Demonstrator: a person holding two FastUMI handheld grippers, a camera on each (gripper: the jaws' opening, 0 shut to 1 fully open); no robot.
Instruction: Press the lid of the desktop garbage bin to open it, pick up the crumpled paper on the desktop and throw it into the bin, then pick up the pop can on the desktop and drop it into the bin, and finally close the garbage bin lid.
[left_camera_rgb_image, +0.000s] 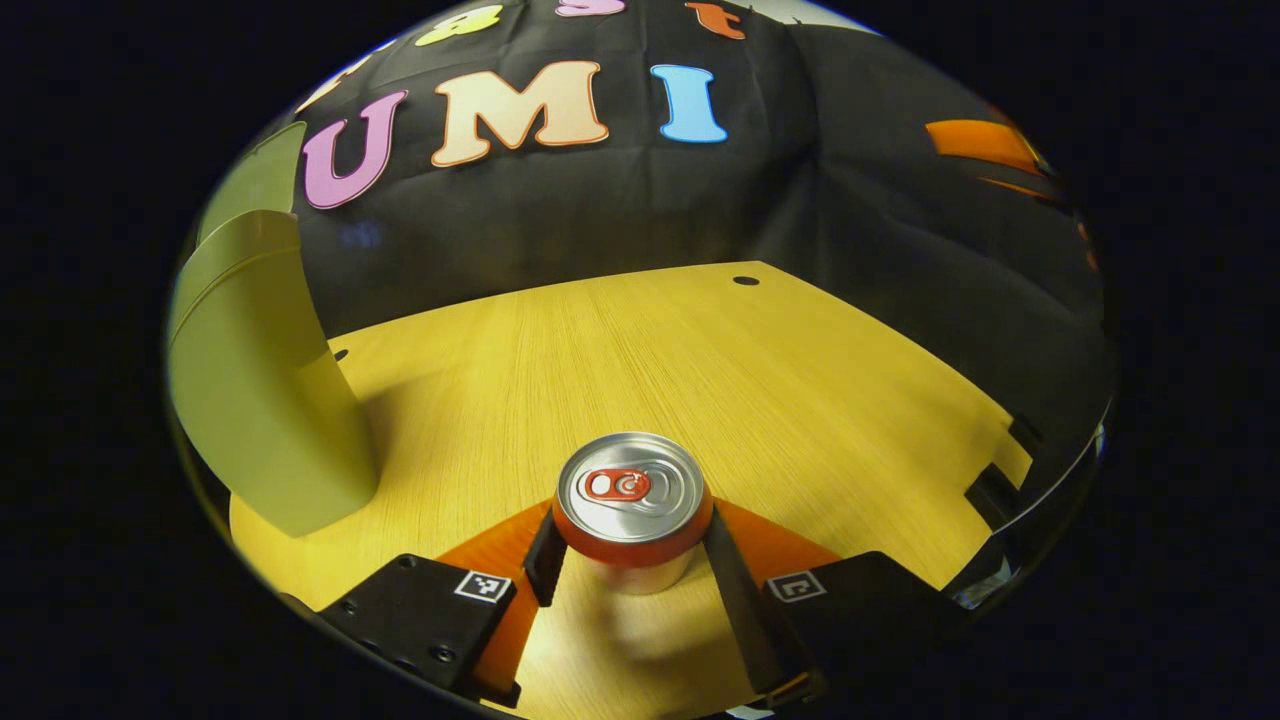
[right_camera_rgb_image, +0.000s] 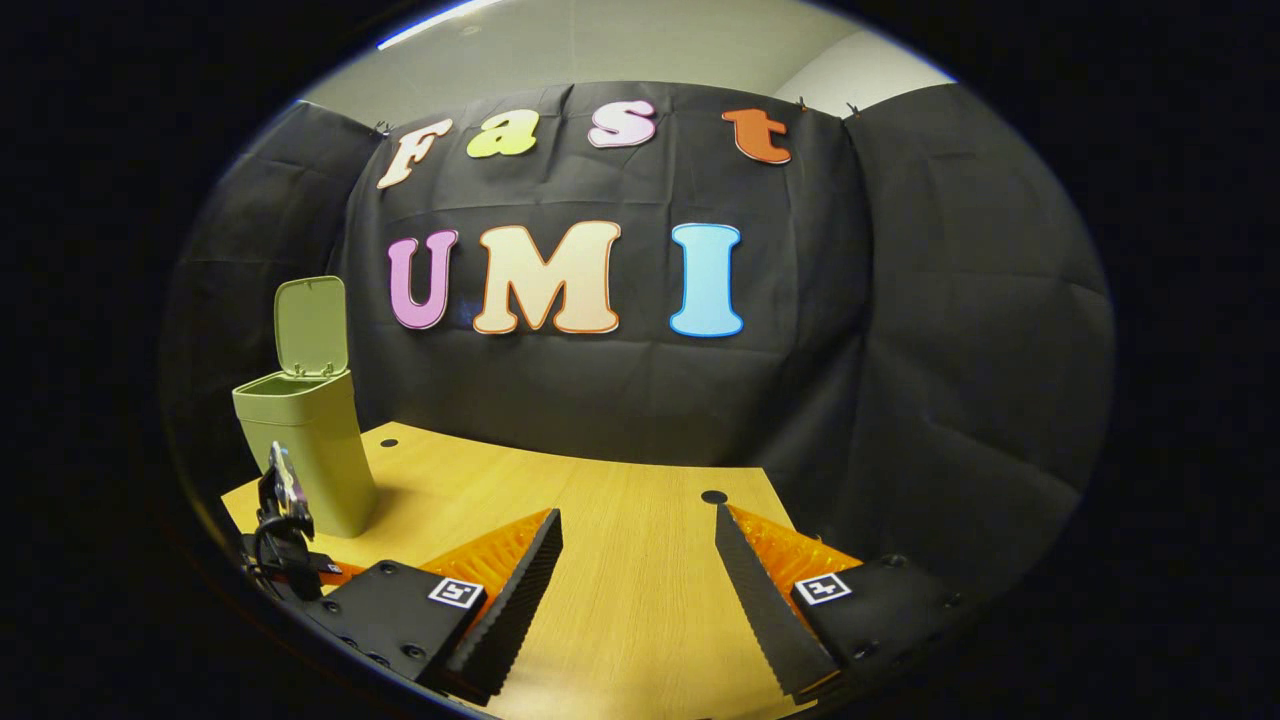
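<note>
Shiny metal can between the jaws, bin lid up and waiting.

One round red and silver metal pop can (left_camera_rgb_image: 632, 510) stands upright on the yellow wooden tabletop (left_camera_rgb_image: 700, 350), right between the two fingers of the left gripper (left_camera_rgb_image: 630, 560). The jaws sit close on both sides of the can and look like they touch it, but I cannot tell if they squeeze yet. I think the can is light, smooth and a bit slippery, and its thin wall could dent, so hold it gently around the middle of its side. One tall green plastic bin (right_camera_rgb_image: 310, 450) stands near the can, with its one flat green lid (right_camera_rgb_image: 312, 325) tipped up and open. The right gripper (right_camera_rgb_image: 638, 590) has its jaws wide apart and holds nothing. I count one can, one bin and two grippers. I see no crumpled paper on the tabletop, so it may be in the bin.
</note>
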